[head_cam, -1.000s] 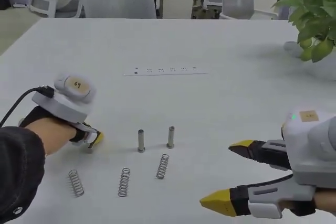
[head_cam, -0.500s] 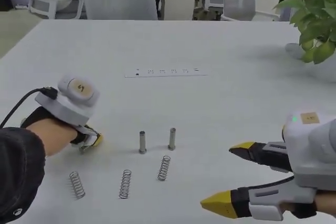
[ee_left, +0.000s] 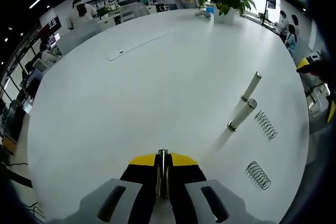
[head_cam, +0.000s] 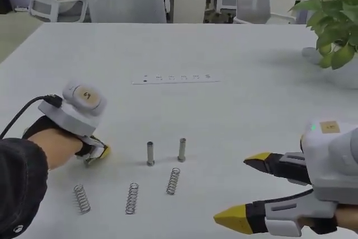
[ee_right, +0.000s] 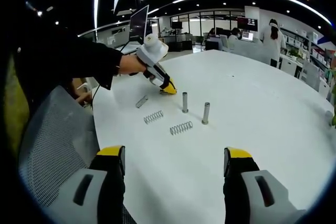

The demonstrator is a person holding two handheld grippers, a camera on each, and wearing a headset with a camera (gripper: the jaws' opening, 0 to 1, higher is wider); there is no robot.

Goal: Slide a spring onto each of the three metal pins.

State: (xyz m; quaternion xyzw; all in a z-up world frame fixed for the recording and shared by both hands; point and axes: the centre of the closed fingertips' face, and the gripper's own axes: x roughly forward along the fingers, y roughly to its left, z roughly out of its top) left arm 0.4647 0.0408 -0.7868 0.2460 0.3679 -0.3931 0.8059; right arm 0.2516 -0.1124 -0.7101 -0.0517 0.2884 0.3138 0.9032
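Two metal pins stand upright mid-table: one (head_cam: pixel 150 153) (ee_left: pixel 239 115) (ee_right: pixel 185 102), the other (head_cam: pixel 182 149) (ee_left: pixel 251 86) (ee_right: pixel 206 113). Three springs lie flat in front of them: left (head_cam: pixel 81 198), middle (head_cam: pixel 132 197), right (head_cam: pixel 173 181) (ee_right: pixel 181 127). My left gripper (head_cam: pixel 98 152) (ee_left: pixel 163 163) (ee_right: pixel 168 86) rests its tip on the table left of the pins, shut on a third metal pin (ee_left: pixel 163 174) held between its jaws. My right gripper (head_cam: pixel 235 188) (ee_right: pixel 173 153) hovers open and empty at the front right, apart from the springs.
A flush socket strip (head_cam: pixel 175 77) lies in the white table (head_cam: pixel 251 99) beyond the pins. A potted plant (head_cam: pixel 335 20) stands at the far right. Office chairs (head_cam: pixel 127 1) line the far edge. People sit at desks in the background.
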